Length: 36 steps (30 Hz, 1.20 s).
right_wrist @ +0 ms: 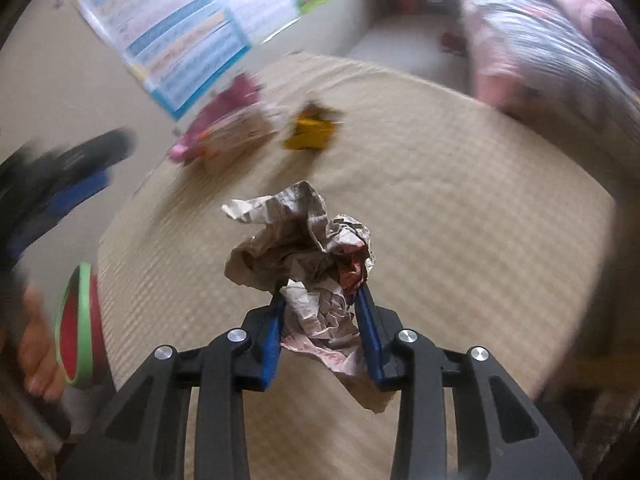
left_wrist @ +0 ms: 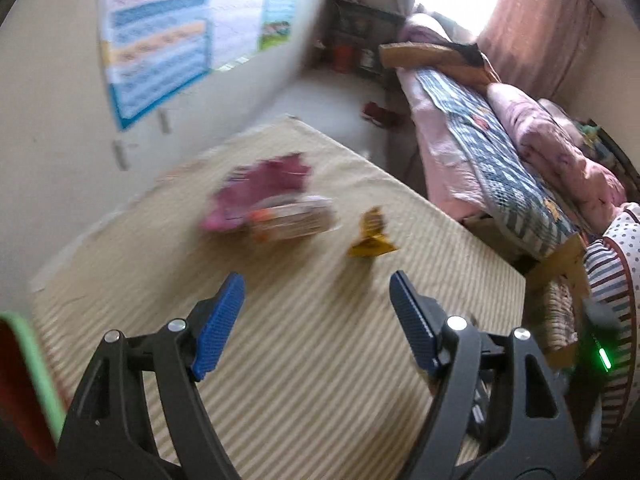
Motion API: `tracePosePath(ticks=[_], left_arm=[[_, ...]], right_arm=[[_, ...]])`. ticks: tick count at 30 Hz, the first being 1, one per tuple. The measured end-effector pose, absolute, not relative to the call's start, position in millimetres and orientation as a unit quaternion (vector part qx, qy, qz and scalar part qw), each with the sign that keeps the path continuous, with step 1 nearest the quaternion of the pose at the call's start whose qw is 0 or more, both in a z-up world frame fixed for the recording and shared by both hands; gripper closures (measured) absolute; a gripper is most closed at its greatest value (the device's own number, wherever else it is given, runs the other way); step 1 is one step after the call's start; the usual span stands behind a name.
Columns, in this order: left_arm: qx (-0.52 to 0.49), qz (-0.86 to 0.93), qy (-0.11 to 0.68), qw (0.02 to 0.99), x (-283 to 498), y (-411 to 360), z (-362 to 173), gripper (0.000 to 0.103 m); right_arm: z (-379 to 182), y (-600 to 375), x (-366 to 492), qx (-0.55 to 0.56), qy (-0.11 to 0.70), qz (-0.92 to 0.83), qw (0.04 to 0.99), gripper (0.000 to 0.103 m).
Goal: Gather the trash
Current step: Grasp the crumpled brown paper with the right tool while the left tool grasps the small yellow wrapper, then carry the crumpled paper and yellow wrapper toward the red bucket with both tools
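My right gripper (right_wrist: 320, 300) is shut on a crumpled newspaper ball (right_wrist: 304, 248) and holds it above the striped beige mat (right_wrist: 460, 208). My left gripper (left_wrist: 316, 284) is open and empty above the mat (left_wrist: 320, 360). Ahead of it lie a pink wrapper (left_wrist: 260, 192), a pale packet with orange print (left_wrist: 296, 220) and a yellow wrapper (left_wrist: 372, 236). The same pieces show in the right wrist view: the pink wrapper (right_wrist: 224, 116), the packet (right_wrist: 240, 136) and the yellow wrapper (right_wrist: 310, 130). The left gripper appears blurred at that view's left edge (right_wrist: 72, 176).
A red bin with a green rim (right_wrist: 78, 324) stands at the mat's near left, and shows in the left wrist view (left_wrist: 24, 380). A bed with pink and blue bedding (left_wrist: 500, 152) runs along the right. Posters (left_wrist: 160, 48) hang on the left wall. A bare foot (right_wrist: 36, 340) is beside the bin.
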<state>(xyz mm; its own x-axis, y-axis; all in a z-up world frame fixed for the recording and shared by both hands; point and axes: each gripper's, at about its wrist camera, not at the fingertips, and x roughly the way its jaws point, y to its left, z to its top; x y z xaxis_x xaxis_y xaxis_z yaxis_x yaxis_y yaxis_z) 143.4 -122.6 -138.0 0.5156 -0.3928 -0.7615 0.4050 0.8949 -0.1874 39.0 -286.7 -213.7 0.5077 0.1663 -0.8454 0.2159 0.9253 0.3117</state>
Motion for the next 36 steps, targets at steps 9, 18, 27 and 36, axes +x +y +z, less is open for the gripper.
tracePosePath(ticks=[9, 18, 27, 36], left_arm=[[0.082, -0.243, 0.469, 0.845, 188, -230, -190, 0.046], [0.089, -0.210, 0.519, 0.824, 207, -230, -215, 0.085], [0.011, -0.191, 0.499, 0.845, 150, -152, -181, 0.090], [0.044, -0.168, 0.463, 0.869, 82, -68, -147, 0.090]], right_arm=[[-220, -323, 11, 0.249, 0.489, -0.037, 0.835, 0.068], [-221, -324, 7, 0.251, 0.485, -0.032, 0.837, 0.068], [-209, -311, 8, 0.227, 0.479, -0.032, 0.847, 0.068], [-172, -271, 12, 0.174, 0.465, -0.013, 0.868, 0.068]])
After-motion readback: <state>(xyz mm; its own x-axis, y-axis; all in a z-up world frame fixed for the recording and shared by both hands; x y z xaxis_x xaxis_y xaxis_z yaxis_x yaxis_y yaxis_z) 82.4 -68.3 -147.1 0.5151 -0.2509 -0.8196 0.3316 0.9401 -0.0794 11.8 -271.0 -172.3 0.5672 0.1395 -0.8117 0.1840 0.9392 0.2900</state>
